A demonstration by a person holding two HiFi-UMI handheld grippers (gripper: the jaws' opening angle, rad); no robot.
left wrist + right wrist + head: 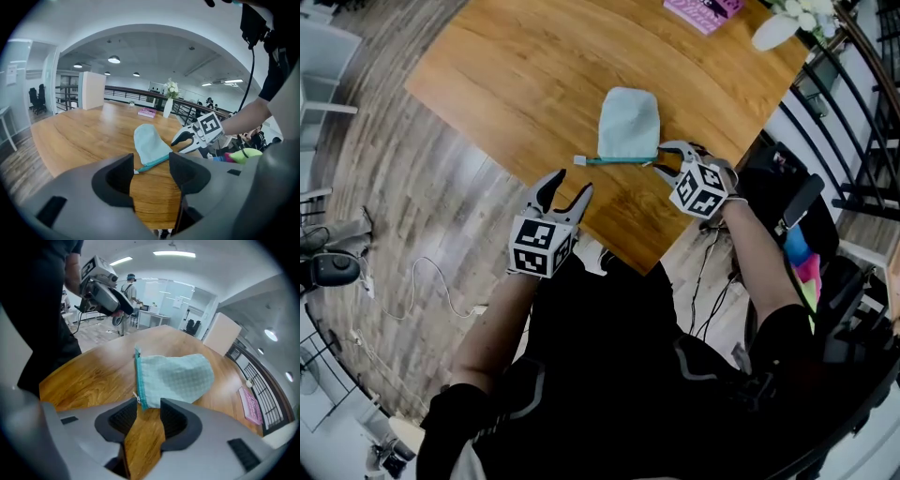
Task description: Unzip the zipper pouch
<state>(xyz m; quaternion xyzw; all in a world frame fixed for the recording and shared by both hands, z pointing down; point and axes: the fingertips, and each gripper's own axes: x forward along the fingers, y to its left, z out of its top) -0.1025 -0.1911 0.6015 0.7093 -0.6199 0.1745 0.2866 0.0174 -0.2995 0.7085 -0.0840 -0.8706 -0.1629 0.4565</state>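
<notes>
Pouch lies flat on our tabletop, teal zipper edge toward us, with our right gripper holding its fingers apart at the zipper's right end, not clamping it, while our left gripper hovers nearby, fingers apart and empty.

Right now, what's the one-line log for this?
zipper pouch: flat on wooden table, not unzipped yet | right gripper: open, teal zipper end between jaw tips | left gripper: open, empty, apart from pouch
</notes>
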